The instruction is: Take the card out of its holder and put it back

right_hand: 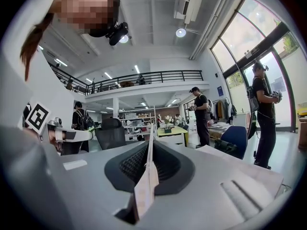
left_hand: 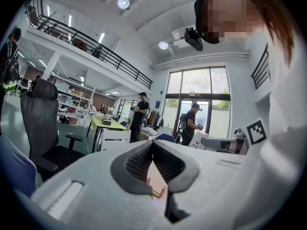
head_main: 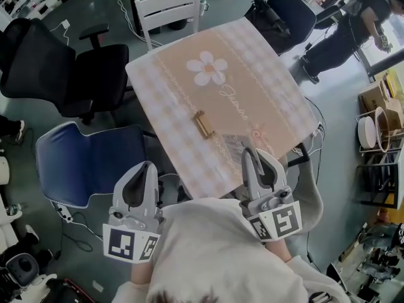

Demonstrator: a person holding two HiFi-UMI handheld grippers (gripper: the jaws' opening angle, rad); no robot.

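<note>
A small wooden card holder [head_main: 202, 124] lies near the middle of the table [head_main: 271, 87], with no card in it. My right gripper [head_main: 250, 151] hangs over the table's near edge, shut on a pale card [head_main: 235, 145] that sticks out towards the holder. In the right gripper view the card [right_hand: 145, 190] stands edge-on, pinched between the pads of that gripper [right_hand: 151, 145]. My left gripper [head_main: 146, 166] is off the table's left side, above the floor. Its tips [left_hand: 153, 143] meet with nothing between them, and the holder [left_hand: 156, 190] shows through the gap below them.
The table wears a checked cloth with a flower print [head_main: 207, 68]. A white chair [head_main: 169, 8] stands at its far side, a black office chair [head_main: 63, 62] and a blue chair [head_main: 82, 160] to the left, a dark chair [head_main: 287, 14] at the back right. A person [head_main: 353, 24] stands far right.
</note>
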